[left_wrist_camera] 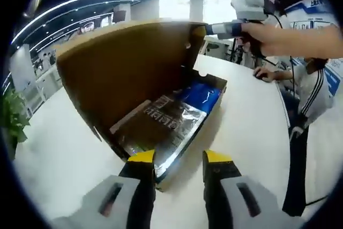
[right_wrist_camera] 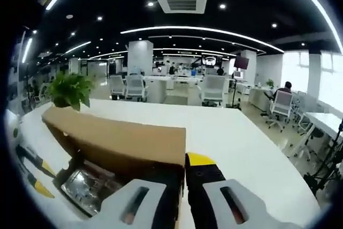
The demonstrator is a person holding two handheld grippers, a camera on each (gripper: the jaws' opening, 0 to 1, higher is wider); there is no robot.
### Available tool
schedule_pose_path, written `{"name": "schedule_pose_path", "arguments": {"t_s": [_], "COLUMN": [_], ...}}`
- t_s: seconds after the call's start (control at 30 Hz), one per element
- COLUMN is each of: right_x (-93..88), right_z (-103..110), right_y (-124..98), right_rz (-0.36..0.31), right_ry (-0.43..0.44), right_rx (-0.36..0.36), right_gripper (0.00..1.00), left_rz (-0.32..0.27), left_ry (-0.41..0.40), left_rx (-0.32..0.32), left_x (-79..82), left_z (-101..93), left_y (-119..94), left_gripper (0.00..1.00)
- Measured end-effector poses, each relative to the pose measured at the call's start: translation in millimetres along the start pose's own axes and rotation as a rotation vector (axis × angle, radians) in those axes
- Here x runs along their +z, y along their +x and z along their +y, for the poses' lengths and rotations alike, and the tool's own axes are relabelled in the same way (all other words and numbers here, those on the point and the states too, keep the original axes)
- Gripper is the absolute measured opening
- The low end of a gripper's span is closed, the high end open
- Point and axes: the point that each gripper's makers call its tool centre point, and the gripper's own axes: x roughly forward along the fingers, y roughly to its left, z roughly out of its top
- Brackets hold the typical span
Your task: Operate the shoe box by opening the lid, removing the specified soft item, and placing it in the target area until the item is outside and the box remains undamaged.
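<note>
A brown cardboard shoe box (left_wrist_camera: pixel 177 159) lies on the white table with its lid (left_wrist_camera: pixel 123 68) raised upright. Inside lies a shiny plastic bag (left_wrist_camera: pixel 177 119) holding something dark, with a blue item (left_wrist_camera: pixel 201 95) beyond it. My left gripper (left_wrist_camera: pixel 179 159) is open, its yellow-tipped jaws standing either side of the box's near corner. A hand holds my right gripper (left_wrist_camera: pixel 214 28) at the lid's top corner. In the right gripper view, my right gripper (right_wrist_camera: pixel 182 170) is shut on the edge of the lid (right_wrist_camera: pixel 112 138), and the bag (right_wrist_camera: pixel 88 186) shows below it.
The white table (left_wrist_camera: pixel 59 154) spreads wide around the box. A seated person in a striped jacket (left_wrist_camera: pixel 311 89) is at the table's far right. A potted plant (right_wrist_camera: pixel 69 89) stands behind the lid, with office chairs (right_wrist_camera: pixel 214 87) and desks beyond.
</note>
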Motion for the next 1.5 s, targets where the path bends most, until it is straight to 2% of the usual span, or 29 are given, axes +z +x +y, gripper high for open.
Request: {"name": "schedule_pose_path", "arguments": {"t_s": [0.03,0.07,0.1,0.17,0.2,0.37,0.47,0.57,0.67,0.77,0.93,1.03,1.17,1.2,1.23,1.3,1.43,1.5], "right_x": [1.3,2.7,3.6,4.0,4.1,3.2,3.1,2.9,3.3,3.5,6.5,8.4,9.4,9.2,9.1,8.5,8.7,9.1], "right_z": [0.7,1.1,1.7,1.1,0.7,-0.4,-1.2,-1.3,-0.9,-1.4,-1.5,-1.6,-3.1,-3.4,-4.2,-3.3,-2.5,-2.6], "right_y": [-0.8,-1.1,-1.4,-0.8,-0.3,2.6,4.6,6.5,6.7,8.0,12.3,16.1,18.3,18.2,18.0,17.9,18.1,18.4], "right_rz": [0.004,0.007,0.013,0.02,0.022,0.042,0.049,0.05,0.05,0.049,0.05,0.055,0.075,0.078,0.079,0.083,0.086,0.086], "right_ry": [-0.016,-0.021,-0.026,-0.021,-0.018,0.016,0.015,0.008,0.005,0.004,-0.005,0.024,0.023,0.03,0.033,0.03,0.029,0.031], "right_rx": [0.006,0.01,0.014,0.021,0.023,0.016,0.019,0.027,0.033,0.038,0.042,0.026,0.028,0.034,0.042,0.049,0.042,0.034], "right_gripper": [0.0,0.0,0.0,0.0,0.0,0.0,0.0,0.0,0.0,0.0,0.0,0.0,0.0,0.0,0.0,0.0,0.0,0.0], "left_rz": [0.022,0.022,0.02,0.043,0.06,0.117,0.128,0.18,0.186,0.215,0.223,0.266,0.284,0.283,0.288,0.293,0.312,0.347], "left_ry": [0.007,0.011,0.025,0.08,0.145,0.25,0.239,0.251,0.253,0.328,0.313,0.352,0.384,0.375,0.396,0.366,0.366,0.374], "left_rx": [0.007,0.026,0.019,0.007,0.026,0.007,-0.007,-0.004,-0.013,0.019,-0.032,-0.078,-0.121,-0.113,-0.138,-0.129,-0.124,-0.138], "left_x": [-2.5,-1.5,-1.2,-2.9,-3.8,-8.6,-10.6,-20.8,-23.3,-26.4,-29.7,-31.6,-34.2,-34.0,-35.2,-34.9,-35.6,-37.6], "left_z": [2.1,7.4,7.2,6.5,11.1,12.4,12.0,15.0,14.6,21.6,19.6,18.2,15.9,16.4,14.8,16.5,15.6,15.6], "left_y": [0.6,2.9,2.7,2.3,2.6,6.4,8.8,13.1,14.1,13.2,16.5,20.5,23.2,23.3,23.2,24.7,27.2,28.2], "left_gripper": [0.2,0.21,0.22,0.21,0.21,0.18,0.17,0.15,0.1,0.07,0.07,0.06,0.05,0.04,0.04,0.04,0.04,0.03]}}
